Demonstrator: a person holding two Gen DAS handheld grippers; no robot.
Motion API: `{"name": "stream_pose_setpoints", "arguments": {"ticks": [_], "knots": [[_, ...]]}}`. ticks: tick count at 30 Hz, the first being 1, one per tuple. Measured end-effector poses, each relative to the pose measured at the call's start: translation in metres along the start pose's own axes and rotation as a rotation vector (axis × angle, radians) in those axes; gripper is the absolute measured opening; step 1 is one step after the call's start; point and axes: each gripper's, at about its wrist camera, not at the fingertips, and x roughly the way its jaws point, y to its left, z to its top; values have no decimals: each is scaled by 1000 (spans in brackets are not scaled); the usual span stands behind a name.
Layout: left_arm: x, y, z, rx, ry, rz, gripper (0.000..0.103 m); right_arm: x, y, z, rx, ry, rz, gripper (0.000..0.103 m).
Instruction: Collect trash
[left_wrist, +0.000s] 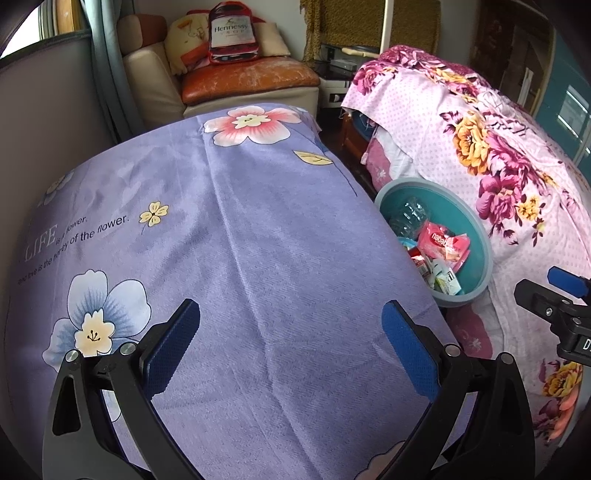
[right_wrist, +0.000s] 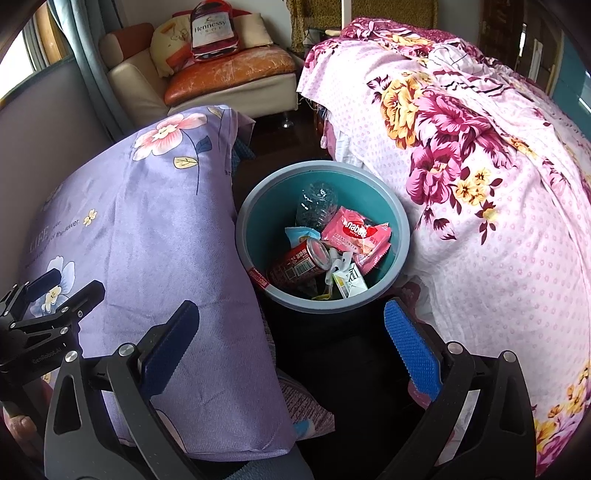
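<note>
Collection appeared complete: both the left gripper (left_wrist: 290, 330) and right gripper (right_wrist: 291, 332) stood wide and empty, the trash (can (right_wrist: 300, 264), pink wrapper (right_wrist: 356, 233), bottle (right_wrist: 317, 205)) lay in the teal bin (right_wrist: 400, 218), leaving only a check for strays.

Matt woven purple cloth (left_wrist: 258, 240), smooth plastic bin (right_wrist: 400, 236), glossy pink wrapper (right_wrist: 356, 234), shiny metal can (right_wrist: 299, 260)

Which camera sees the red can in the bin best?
The right wrist view: the red metal drink can lies in plain sight inside the round teal plastic bin. In the left wrist view, the purple flowered cloth hides most of it; only a red sliver shows.
</note>
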Motion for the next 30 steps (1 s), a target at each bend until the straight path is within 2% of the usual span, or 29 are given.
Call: {"name": "stream_pose_setpoints", "arguments": {"ticks": [30], "knots": [[13, 13, 5, 17, 12, 14, 99, 7, 20, 16, -28, 18, -42, 96]]}}
